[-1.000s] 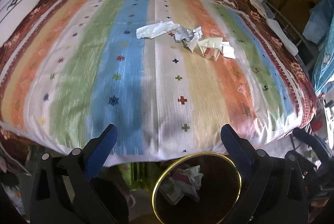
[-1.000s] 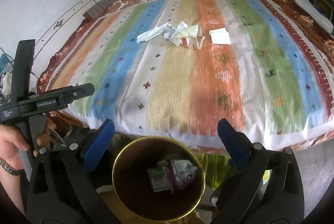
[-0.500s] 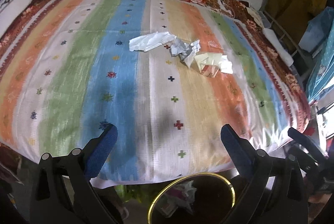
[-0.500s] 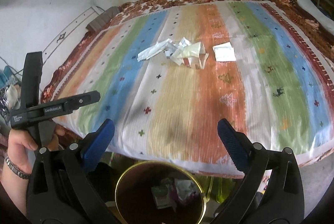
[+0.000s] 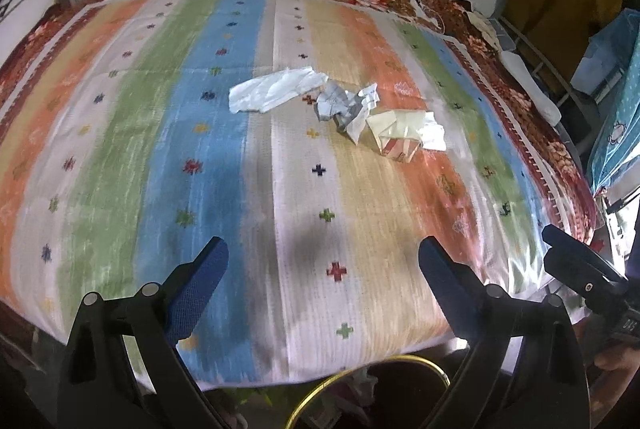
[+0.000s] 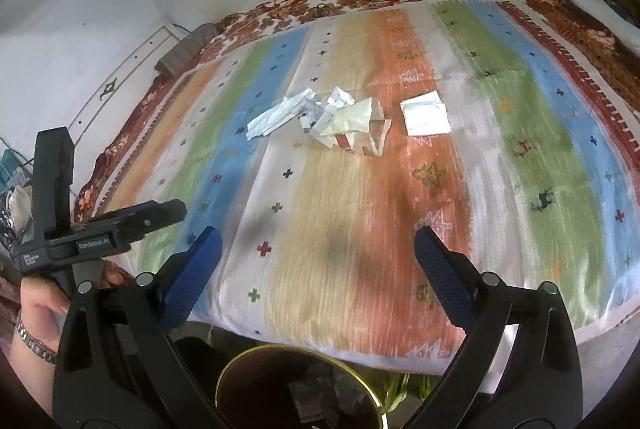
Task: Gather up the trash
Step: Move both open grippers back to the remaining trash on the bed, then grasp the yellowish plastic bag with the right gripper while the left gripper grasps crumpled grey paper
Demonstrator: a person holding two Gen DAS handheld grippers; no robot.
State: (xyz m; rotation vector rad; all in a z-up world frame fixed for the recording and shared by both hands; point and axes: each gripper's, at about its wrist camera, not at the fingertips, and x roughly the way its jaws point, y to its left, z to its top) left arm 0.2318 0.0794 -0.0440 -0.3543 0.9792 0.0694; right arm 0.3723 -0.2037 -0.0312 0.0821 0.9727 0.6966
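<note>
Right wrist view: both tongs, right tongs (image 6: pixel 316 259) and left tongs (image 5: pixel 322 263), gape wide and empty, paper scraps (image 6: pixel 340 123) at twelve o'clock on the bed (image 6: pixel 520 157).

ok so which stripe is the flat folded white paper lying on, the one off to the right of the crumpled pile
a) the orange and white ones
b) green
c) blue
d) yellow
a: in the right wrist view the flat folded white paper lies apart from the crumpled pile, across the edge where the orange stripe meets the white one, short of the green.
</note>
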